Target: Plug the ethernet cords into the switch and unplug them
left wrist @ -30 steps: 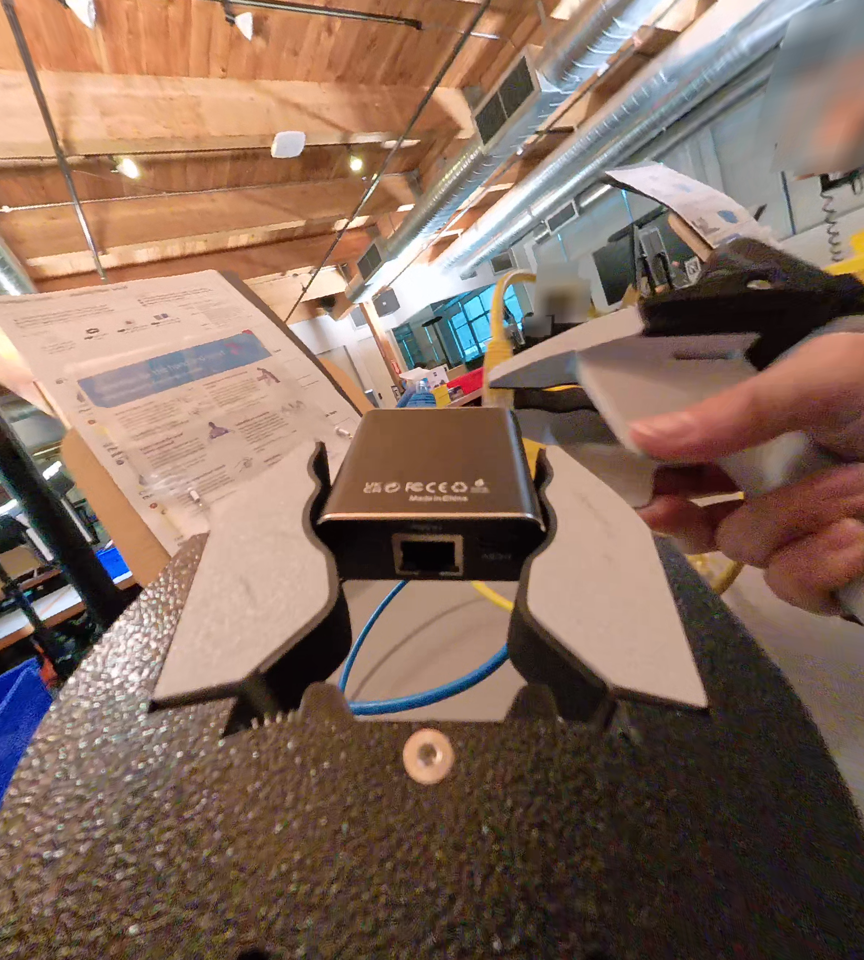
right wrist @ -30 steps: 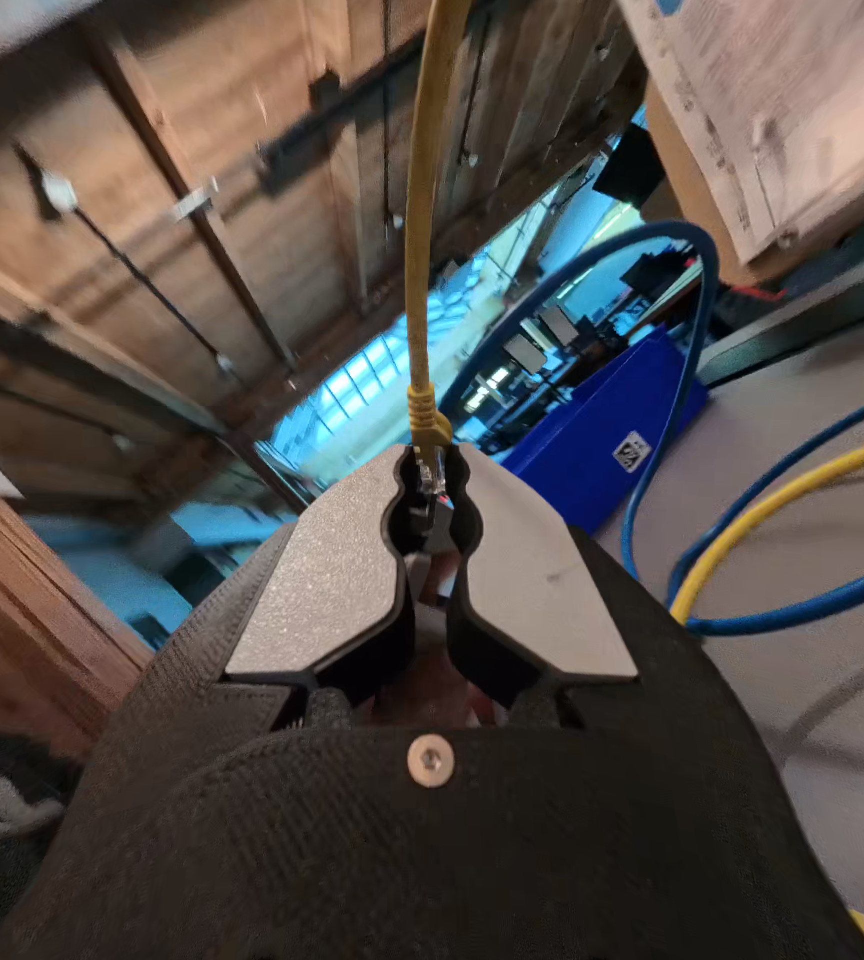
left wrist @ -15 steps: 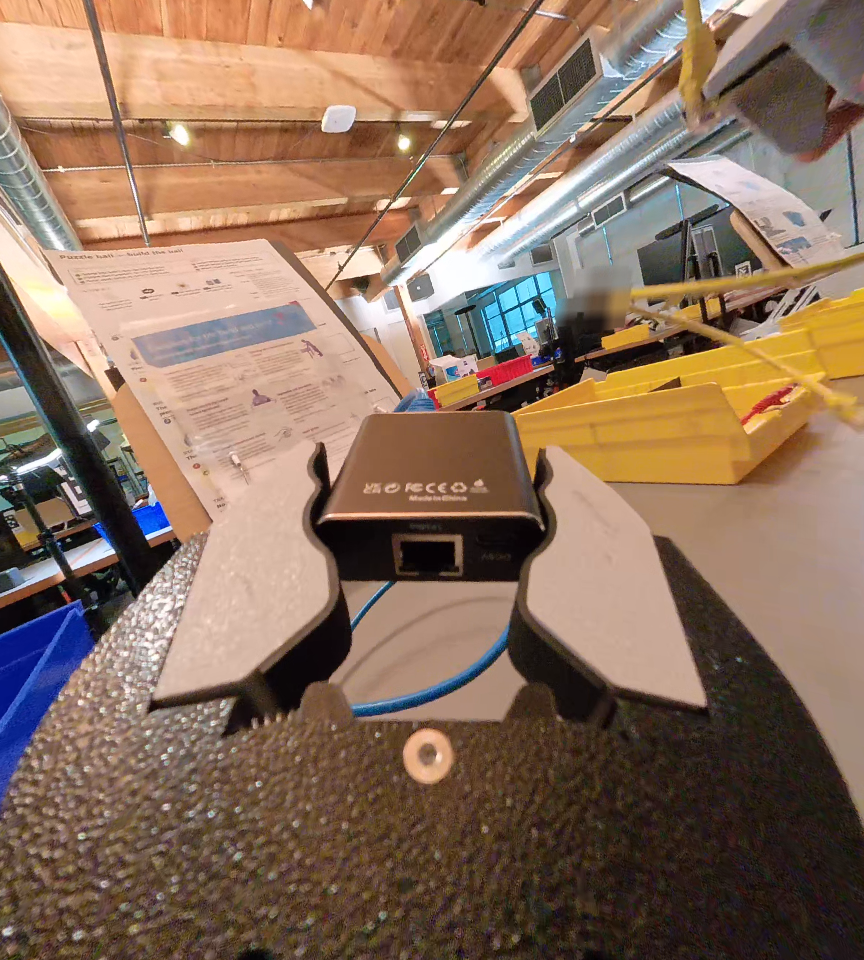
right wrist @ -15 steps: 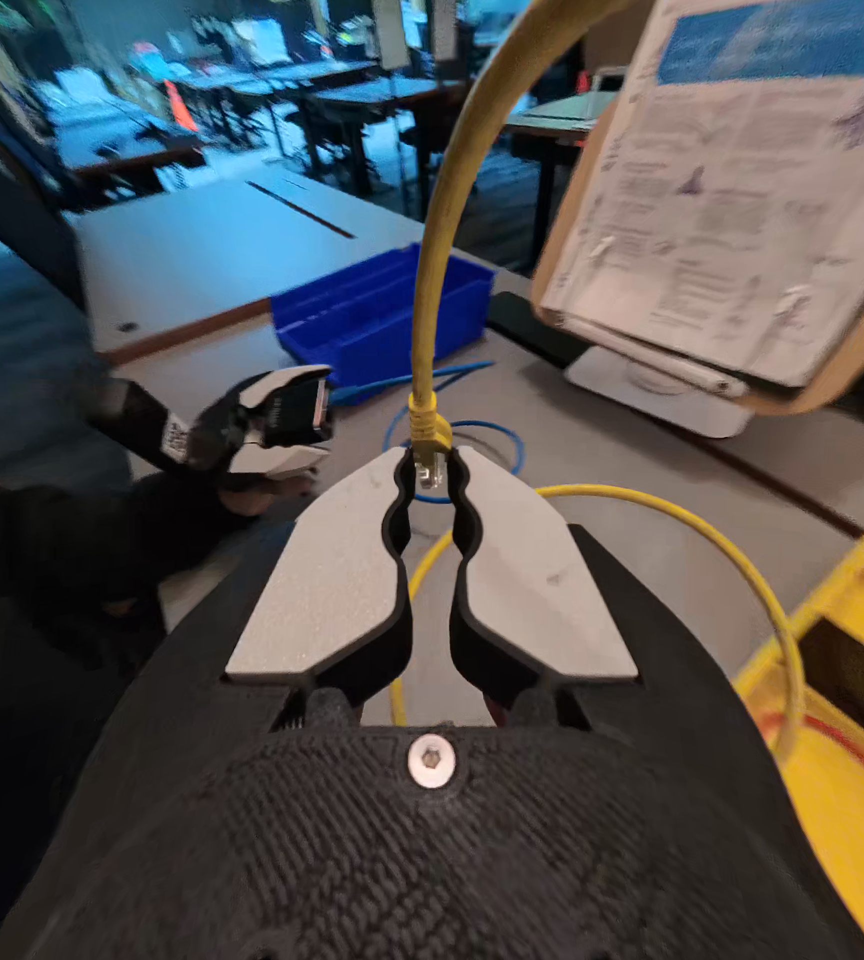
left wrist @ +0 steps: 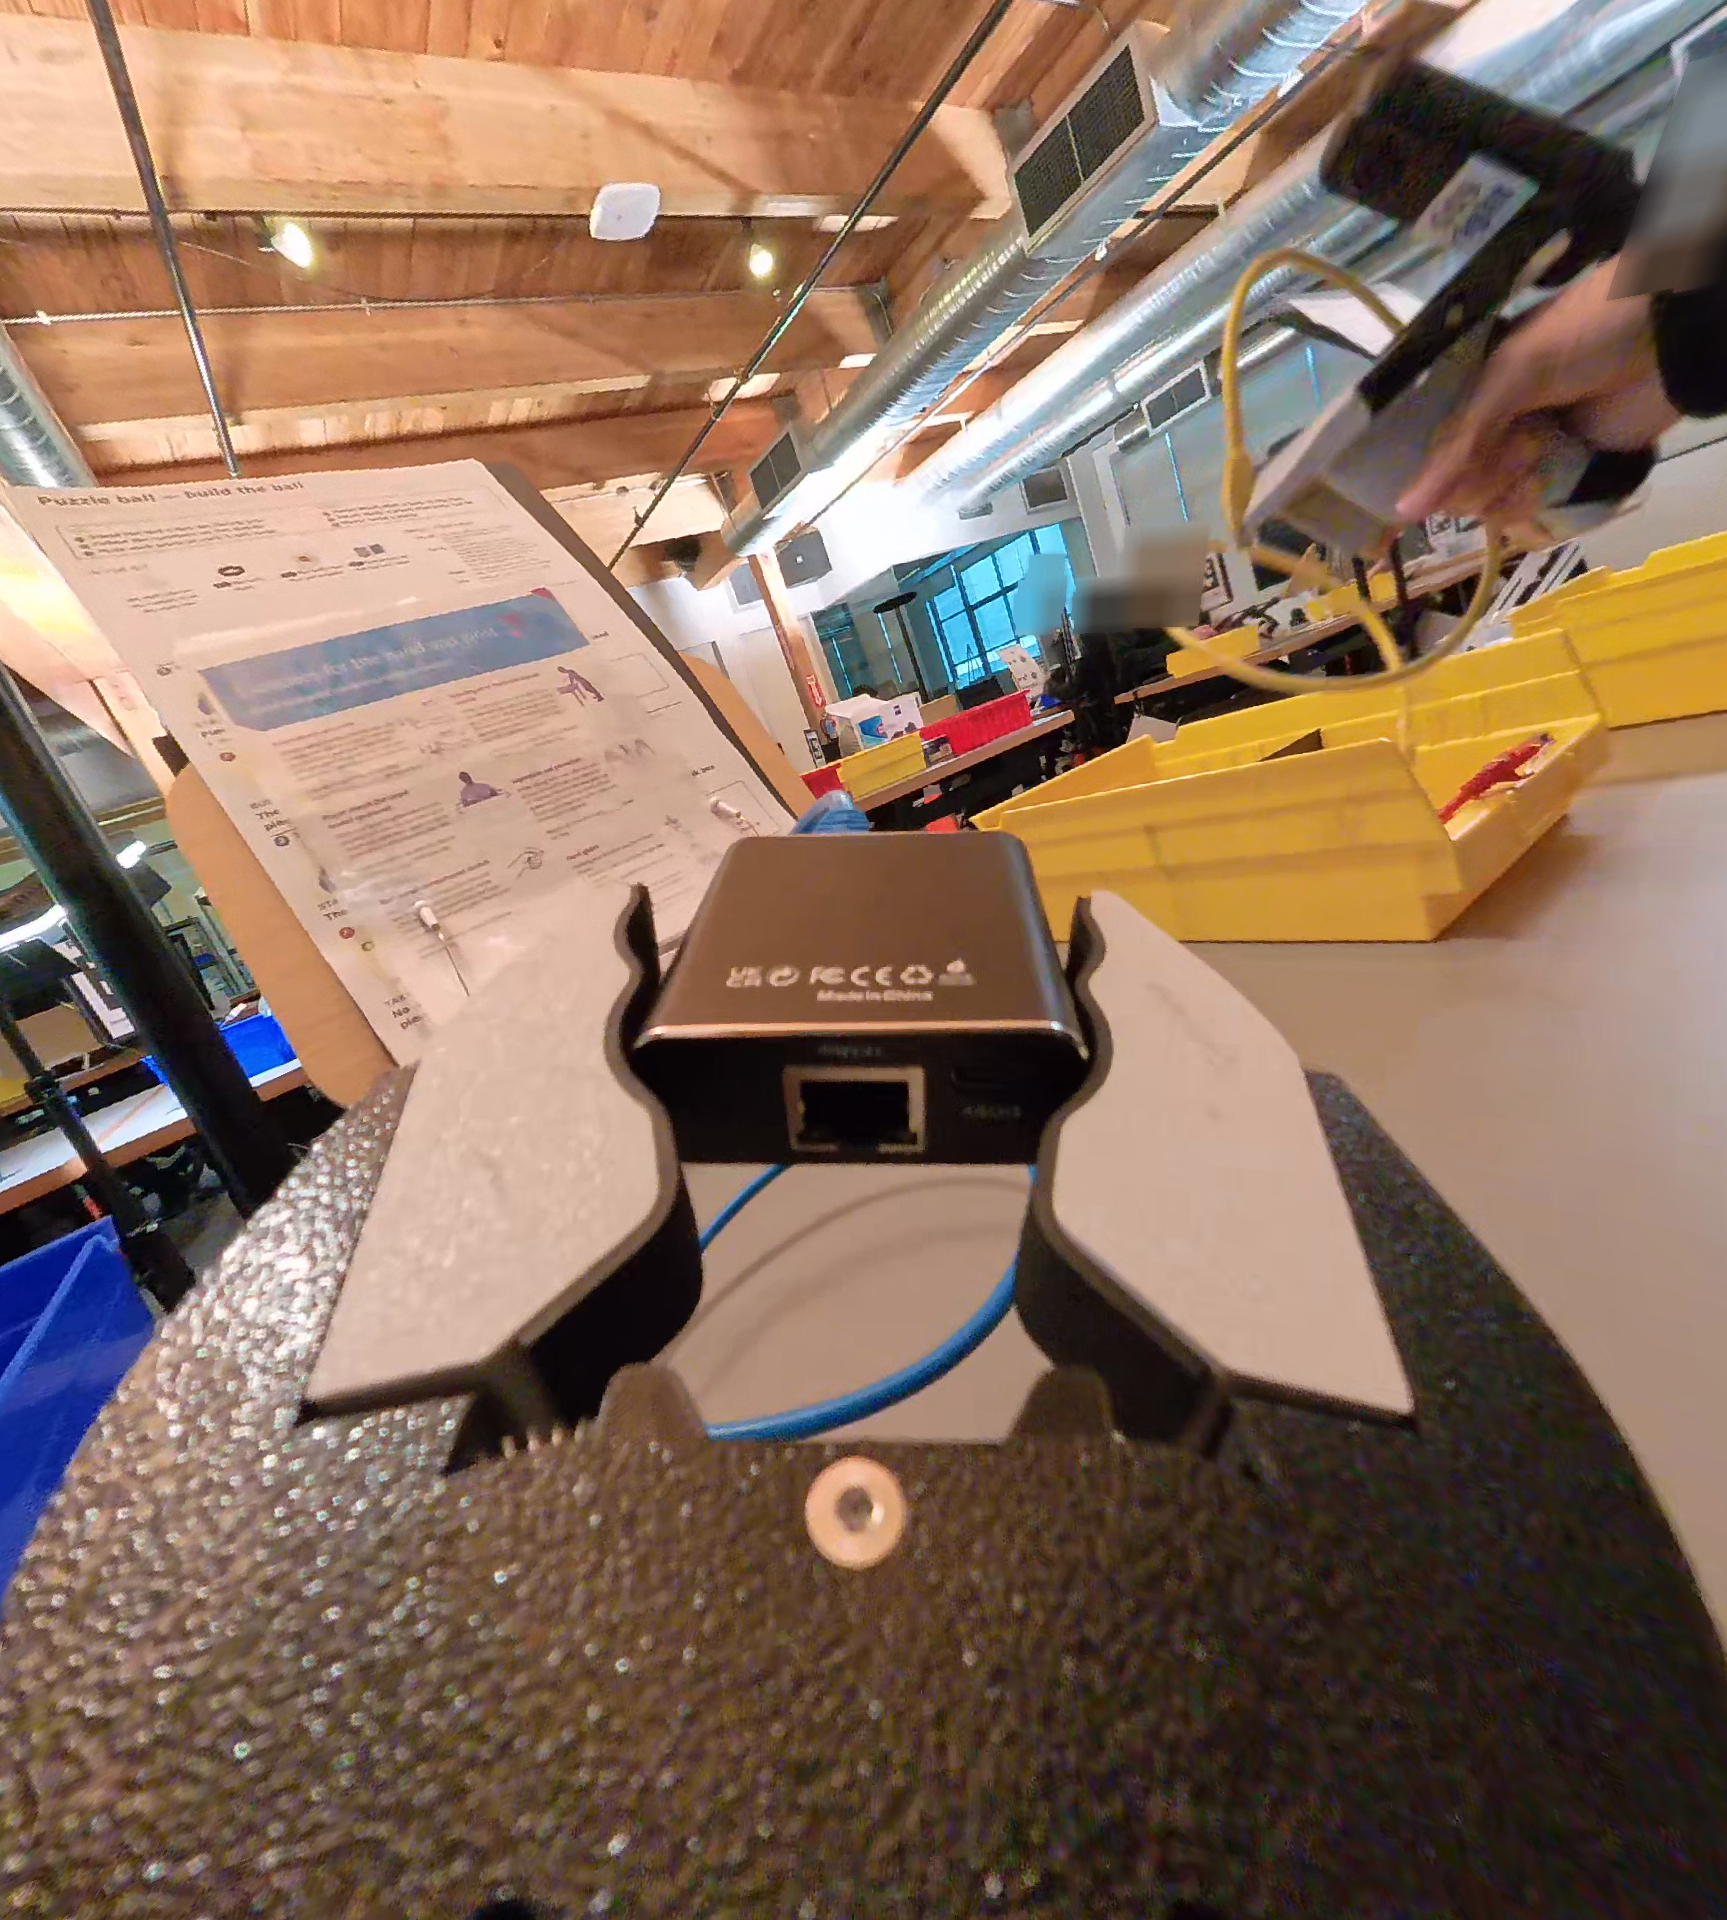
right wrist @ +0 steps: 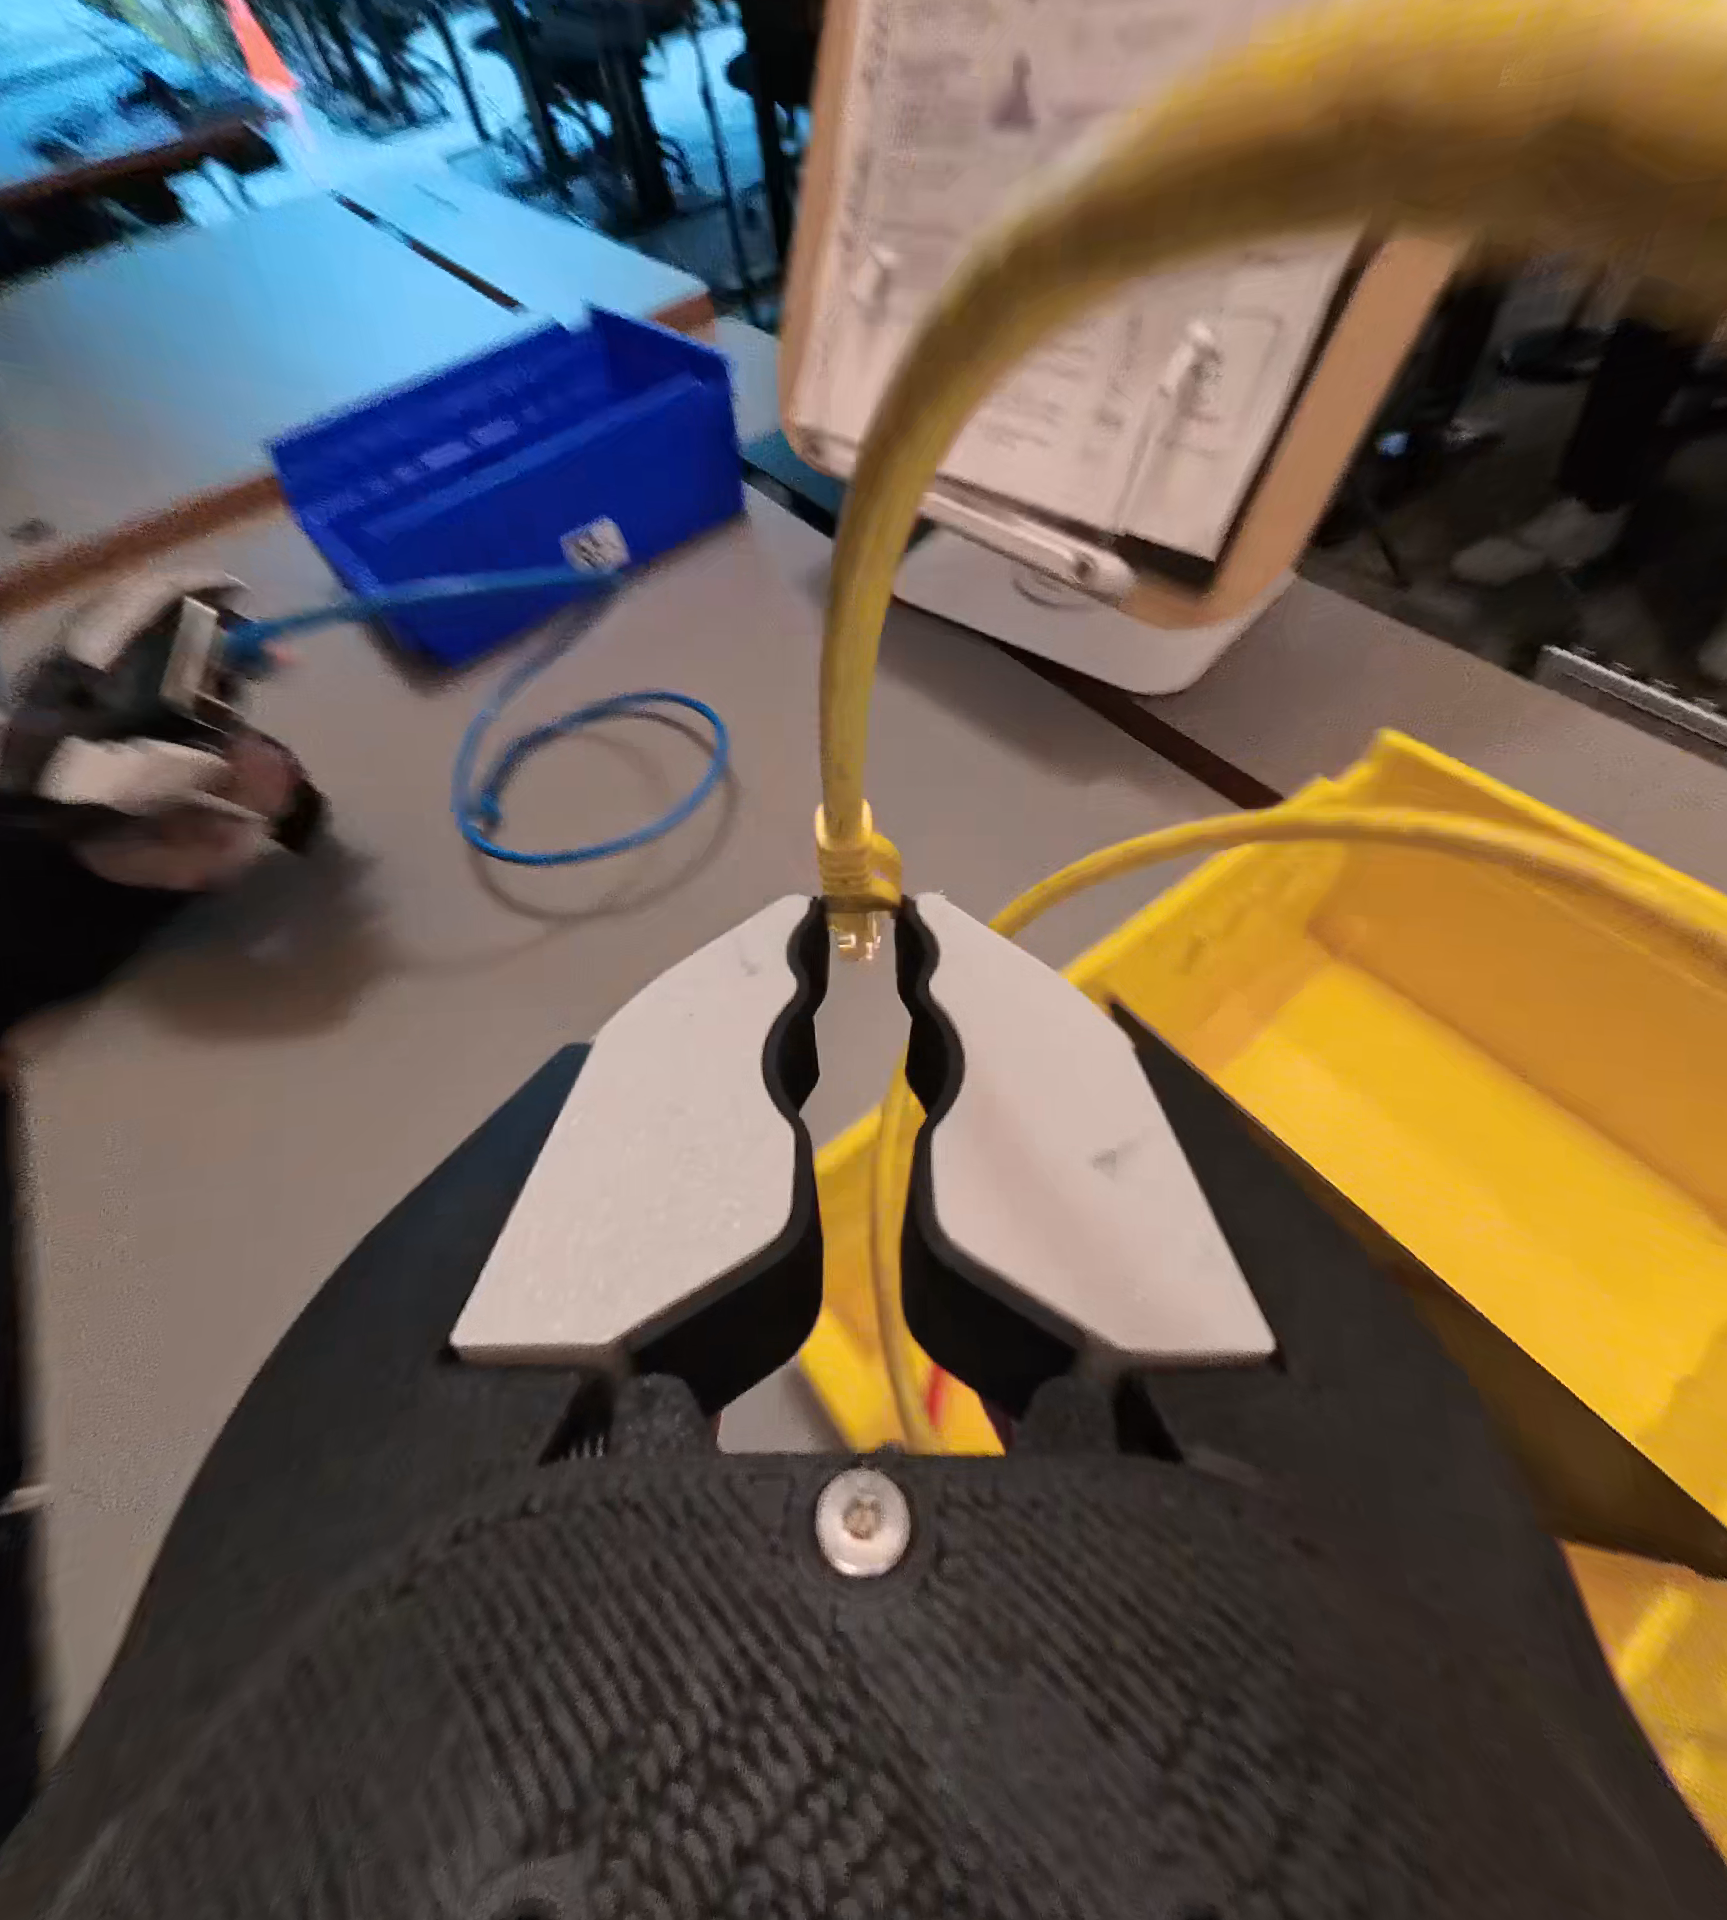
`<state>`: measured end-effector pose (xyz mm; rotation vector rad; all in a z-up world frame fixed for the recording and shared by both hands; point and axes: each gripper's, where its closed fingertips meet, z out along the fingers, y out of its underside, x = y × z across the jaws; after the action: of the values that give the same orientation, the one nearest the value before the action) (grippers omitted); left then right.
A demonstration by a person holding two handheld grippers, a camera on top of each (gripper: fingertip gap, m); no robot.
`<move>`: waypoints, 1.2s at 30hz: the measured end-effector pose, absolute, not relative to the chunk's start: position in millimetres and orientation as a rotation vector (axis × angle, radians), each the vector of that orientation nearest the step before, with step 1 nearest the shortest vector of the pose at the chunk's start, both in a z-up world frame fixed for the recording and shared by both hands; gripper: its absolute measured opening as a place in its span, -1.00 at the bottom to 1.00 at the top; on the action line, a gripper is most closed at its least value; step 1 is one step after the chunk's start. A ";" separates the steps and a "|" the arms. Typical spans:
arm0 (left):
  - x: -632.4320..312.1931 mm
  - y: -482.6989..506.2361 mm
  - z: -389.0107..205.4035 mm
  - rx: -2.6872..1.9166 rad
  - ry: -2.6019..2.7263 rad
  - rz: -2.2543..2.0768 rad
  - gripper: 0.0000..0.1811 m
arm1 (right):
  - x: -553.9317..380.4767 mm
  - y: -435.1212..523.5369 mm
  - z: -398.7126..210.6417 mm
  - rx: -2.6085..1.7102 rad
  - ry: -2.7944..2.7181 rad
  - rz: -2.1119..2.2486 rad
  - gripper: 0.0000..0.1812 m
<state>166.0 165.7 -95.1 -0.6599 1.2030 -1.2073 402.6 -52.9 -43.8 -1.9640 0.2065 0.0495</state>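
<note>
My left gripper (left wrist: 859, 935) is shut on a small black switch (left wrist: 854, 951), held off the table with one empty port (left wrist: 854, 1110) facing the camera. A blue ethernet cord (left wrist: 838, 1392) is plugged into its far side and loops onto the table; it also shows in the right wrist view (right wrist: 589, 769). My right gripper (right wrist: 859, 914) is shut on the plug of a yellow ethernet cord (right wrist: 854, 665), which arcs up and over. In the left wrist view the right gripper (left wrist: 1358, 457) is high at the right, far from the switch. The left gripper (right wrist: 142, 675) shows at far left.
Yellow bins (left wrist: 1254, 831) stand on the grey table (left wrist: 1565, 1091) at the right, one under my right gripper (right wrist: 1461, 1091). A blue bin (right wrist: 516, 468) sits at the left. An instruction sheet on a board (left wrist: 402, 727) stands behind the switch.
My right gripper has carried the yellow cord's plug up and to the right, away from the switch, and now hangs over the yellow bin. The left gripper keeps the switch about still.
</note>
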 end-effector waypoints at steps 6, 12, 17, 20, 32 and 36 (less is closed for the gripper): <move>165.9 162.8 -95.6 -0.652 1.213 -1.216 -0.18 | 440.5 -48.9 -127.3 -2.077 0.332 -0.183 -0.85; 166.1 162.9 -95.8 -0.657 1.215 -1.224 -0.18 | 447.9 -67.3 -190.5 -2.311 0.638 -0.025 -0.85; 166.3 161.8 -95.9 -0.655 1.221 -1.229 -0.18 | 433.8 -78.4 -179.9 -2.275 0.793 0.161 -0.33; 166.6 158.4 -97.5 -0.648 1.244 -1.249 -0.18 | 410.1 -88.1 -157.4 -2.316 0.808 0.292 -0.05; 138.3 114.5 -110.4 -0.449 1.655 -1.723 -0.17 | 147.2 57.6 -86.2 -2.065 -0.636 -0.076 0.00; 132.0 107.9 -112.4 -0.395 1.695 -1.719 -0.17 | 132.4 90.0 -125.3 -2.177 -0.774 -0.260 -0.02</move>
<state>132.0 107.9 -112.4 -0.3950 1.6946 -1.7190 132.4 90.0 -125.3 -2.1774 -0.7736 -0.2604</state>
